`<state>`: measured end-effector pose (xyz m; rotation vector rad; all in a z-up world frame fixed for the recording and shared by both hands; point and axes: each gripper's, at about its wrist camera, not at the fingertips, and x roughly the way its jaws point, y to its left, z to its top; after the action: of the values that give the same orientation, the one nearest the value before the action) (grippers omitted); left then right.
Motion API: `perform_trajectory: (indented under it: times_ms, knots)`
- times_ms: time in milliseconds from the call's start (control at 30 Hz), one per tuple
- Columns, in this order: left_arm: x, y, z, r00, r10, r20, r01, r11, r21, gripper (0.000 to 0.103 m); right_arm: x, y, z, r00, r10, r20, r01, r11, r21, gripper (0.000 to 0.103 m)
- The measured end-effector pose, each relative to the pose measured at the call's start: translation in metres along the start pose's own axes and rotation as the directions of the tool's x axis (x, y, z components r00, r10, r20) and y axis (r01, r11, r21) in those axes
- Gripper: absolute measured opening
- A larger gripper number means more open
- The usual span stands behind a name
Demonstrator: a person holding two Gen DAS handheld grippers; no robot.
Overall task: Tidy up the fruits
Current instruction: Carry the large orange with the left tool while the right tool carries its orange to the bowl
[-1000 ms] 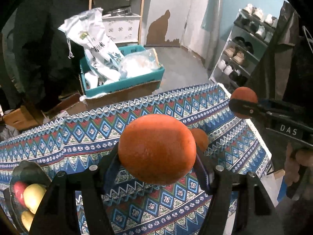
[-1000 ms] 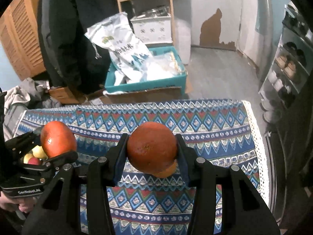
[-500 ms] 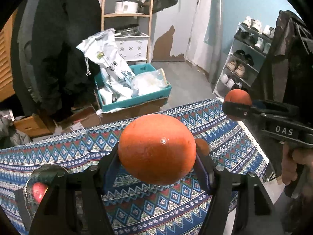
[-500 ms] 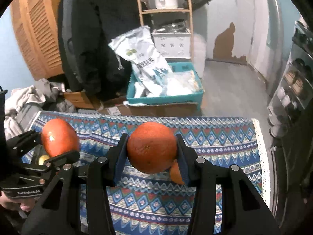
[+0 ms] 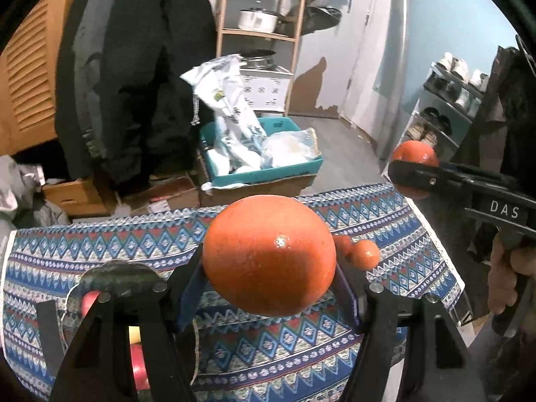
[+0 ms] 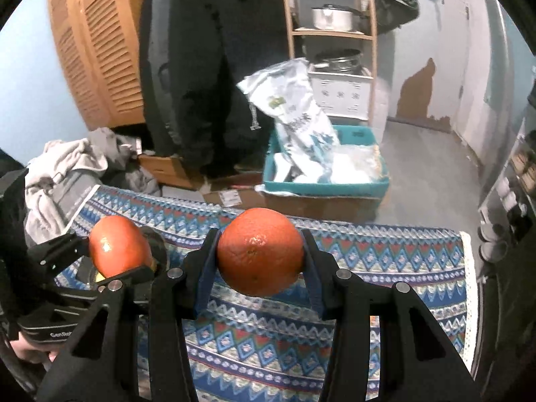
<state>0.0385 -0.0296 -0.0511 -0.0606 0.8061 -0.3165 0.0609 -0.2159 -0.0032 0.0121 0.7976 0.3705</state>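
Each gripper is clenched on one orange above the patterned tablecloth point(image 5: 395, 234): left gripper point(image 5: 269, 264) on the large orange point(image 5: 268, 254); right gripper point(image 6: 259, 258) on the smaller orange point(image 6: 259, 251); round, firm, probably slippery skin; best squeezed across the middle.

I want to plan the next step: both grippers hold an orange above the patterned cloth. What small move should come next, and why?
Probably carry the left gripper toward the dark bowl at the cloth's left side and lower it there. It is shut on the larger orange, and the bowl already holds red and yellow fruit, so it seems the collecting place. The right gripper, shut on the smaller orange, can follow.
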Motion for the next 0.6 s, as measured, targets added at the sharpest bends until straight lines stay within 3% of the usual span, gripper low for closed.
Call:
perform_trajectory:
  times_ms: [600]
  knots:
    - [-0.026, 0.110, -0.023, 0.993, 0.115, -0.008, -0.114, 0.976, -0.185, 0.069, 0.073, 0.094, 0.020, 0.988, 0.116, -0.106, -0.125, 0.989, -0.083, 0.046]
